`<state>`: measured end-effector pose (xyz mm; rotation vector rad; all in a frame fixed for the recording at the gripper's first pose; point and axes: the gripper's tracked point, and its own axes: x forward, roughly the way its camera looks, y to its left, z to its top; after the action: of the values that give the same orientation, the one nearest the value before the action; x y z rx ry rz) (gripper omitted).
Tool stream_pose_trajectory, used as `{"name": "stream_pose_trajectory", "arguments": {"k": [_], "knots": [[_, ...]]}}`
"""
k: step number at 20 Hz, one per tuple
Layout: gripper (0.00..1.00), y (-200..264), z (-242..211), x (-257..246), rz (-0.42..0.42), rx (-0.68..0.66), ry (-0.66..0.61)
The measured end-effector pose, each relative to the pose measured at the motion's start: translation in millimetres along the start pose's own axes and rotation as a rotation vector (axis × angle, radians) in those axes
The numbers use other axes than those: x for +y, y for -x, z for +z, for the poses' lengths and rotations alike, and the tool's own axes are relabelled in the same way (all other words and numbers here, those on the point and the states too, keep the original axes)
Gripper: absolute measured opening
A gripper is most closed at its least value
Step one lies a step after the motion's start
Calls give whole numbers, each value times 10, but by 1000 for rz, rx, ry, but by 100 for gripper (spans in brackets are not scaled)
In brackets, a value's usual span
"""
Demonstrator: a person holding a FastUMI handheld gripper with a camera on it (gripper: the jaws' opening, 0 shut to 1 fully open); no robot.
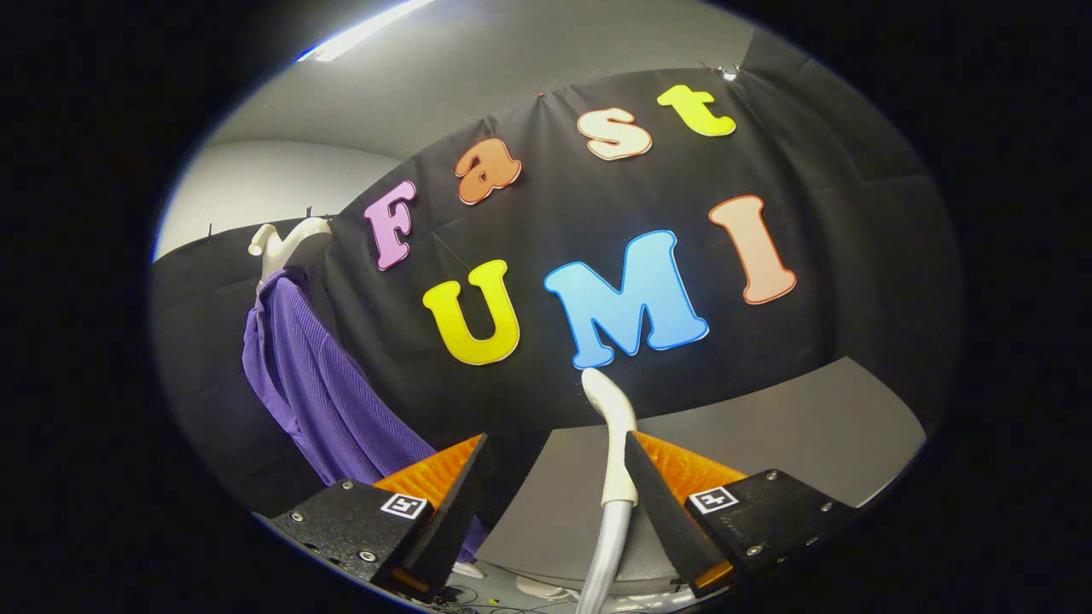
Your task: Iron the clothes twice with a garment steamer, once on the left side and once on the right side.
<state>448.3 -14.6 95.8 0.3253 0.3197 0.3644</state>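
Purple cloth, the shirt (320,388), hangs from a pale hanger (286,241) against the booth wall, off beyond our left finger. Our claw (556,465) stands wide open and grips nothing; the white steamer handle (612,443) rises in the gap, close against the right finger, with its hose trailing down in front of a grey table (768,426). We judge the grasp comes first: centre the handle between both fingers, close firmly, then carry the head to the shirt's left side.
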Motion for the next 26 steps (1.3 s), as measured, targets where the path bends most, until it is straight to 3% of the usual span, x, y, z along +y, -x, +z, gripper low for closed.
{"name": "stream_pose_trajectory", "arguments": {"k": [2,8,13,19,26], "knots": [[95,-232,-46,-117,29,43,-39],[93,-750,-198,-627,-15,157,-209],[93,-1130,-333,-725,68,251,-373],[83,-1296,-534,-812,136,319,-508],[59,-1322,-827,-727,202,427,-601]]}}
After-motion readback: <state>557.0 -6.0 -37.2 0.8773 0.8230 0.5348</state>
